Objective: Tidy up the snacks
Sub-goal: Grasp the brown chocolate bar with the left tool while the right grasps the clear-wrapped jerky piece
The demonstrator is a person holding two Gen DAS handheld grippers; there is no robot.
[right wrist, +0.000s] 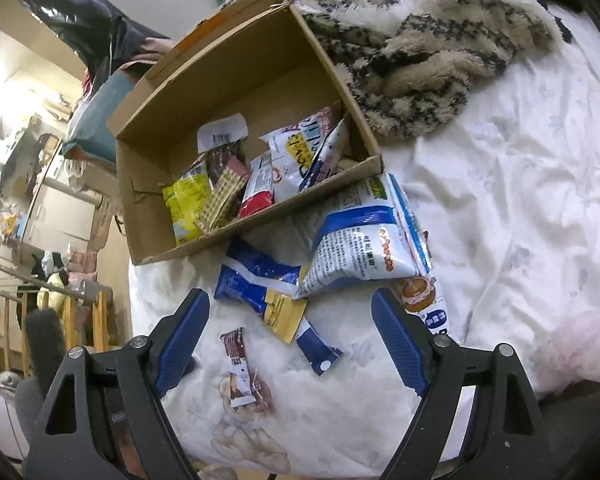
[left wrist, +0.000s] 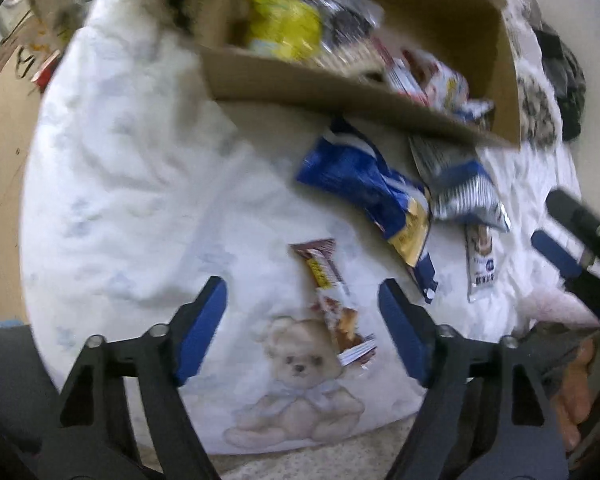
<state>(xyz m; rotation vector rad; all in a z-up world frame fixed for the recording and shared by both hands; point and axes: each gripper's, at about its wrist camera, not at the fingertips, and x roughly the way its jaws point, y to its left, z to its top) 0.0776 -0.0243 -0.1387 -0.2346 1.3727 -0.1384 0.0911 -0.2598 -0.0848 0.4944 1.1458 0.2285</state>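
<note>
Left gripper (left wrist: 302,328): jaws apart, nothing clamped. It points steeply down at the white bedding (left wrist: 140,184), with the brown snack bar (left wrist: 332,300) lying between the blue pads, not touched. The bar rests partly over a teddy-bear print (left wrist: 300,376) on the fabric. The left view is motion-blurred.

Right gripper (right wrist: 290,340): jaws wide apart, empty. It hangs over the same spot; the bar (right wrist: 242,368) sits low between its fingers, no contact.

Further out: dark blue packet (right wrist: 268,292) with a yellow patch, flat on the bedding. Overlapping its far end is a white-and-blue bag (right wrist: 364,248), which leans against the near wall of the cardboard box (right wrist: 148,184). A small white sachet (right wrist: 432,308) pokes out from under that bag.

The box is open-topped and on the bed. Inside are a yellow packet (right wrist: 186,204), a red-and-white packet (right wrist: 260,192), a checked wrapper (right wrist: 224,196) and a few more that are hard to tell apart.

A fuzzy patterned throw (right wrist: 412,52) lies beside the box's far side.
</note>
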